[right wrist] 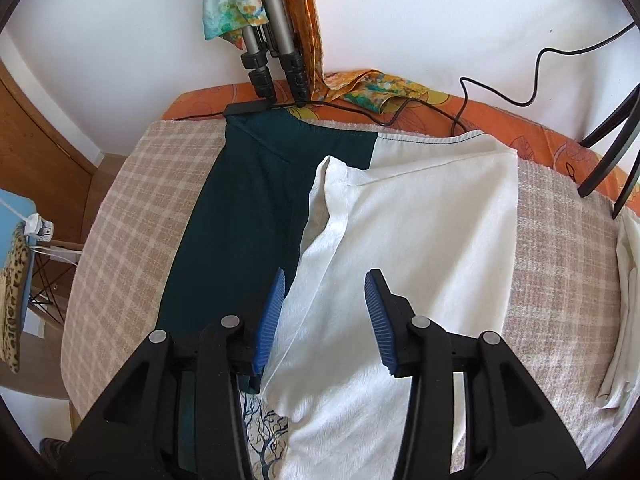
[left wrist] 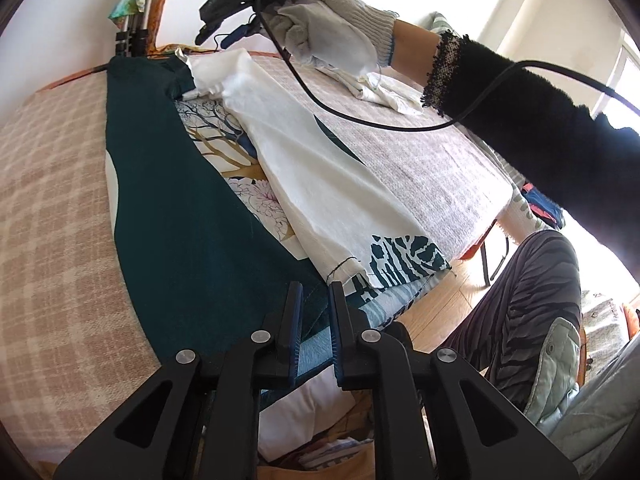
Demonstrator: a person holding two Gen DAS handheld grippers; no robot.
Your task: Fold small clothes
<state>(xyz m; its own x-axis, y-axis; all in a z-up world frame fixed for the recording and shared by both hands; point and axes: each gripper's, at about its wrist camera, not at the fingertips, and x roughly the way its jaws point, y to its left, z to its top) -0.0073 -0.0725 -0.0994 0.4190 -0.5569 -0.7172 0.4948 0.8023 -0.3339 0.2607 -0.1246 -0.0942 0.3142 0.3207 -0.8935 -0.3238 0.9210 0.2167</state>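
- Reading the garment (right wrist: 420, 216) as light, soft cloth: limp, creases easily, no stiffness to push against. It lies spread on the checked blanket (right wrist: 132, 200) over the table, a white flap folded over the dark green panel, printed lining showing beneath.
- Best hold, I judge: a hem or corner edge, pinched through both layers; the middle would only bunch.
- Left gripper (left wrist: 314, 292): jaws a narrow gap apart at the near hem, green edge between them; I cannot tell whether the pads press on it.
- Right gripper (right wrist: 324, 280): jaws well apart above the white flap, nothing between them.
- Gloved hand (left wrist: 332, 20) carries that gripper over the far end.
- Around: tripod legs (right wrist: 276, 60) at the far edge, black cable (left wrist: 360, 116) trailing across the flap, likely to snag. White cloth (right wrist: 624, 320) lies at the right, well apart.
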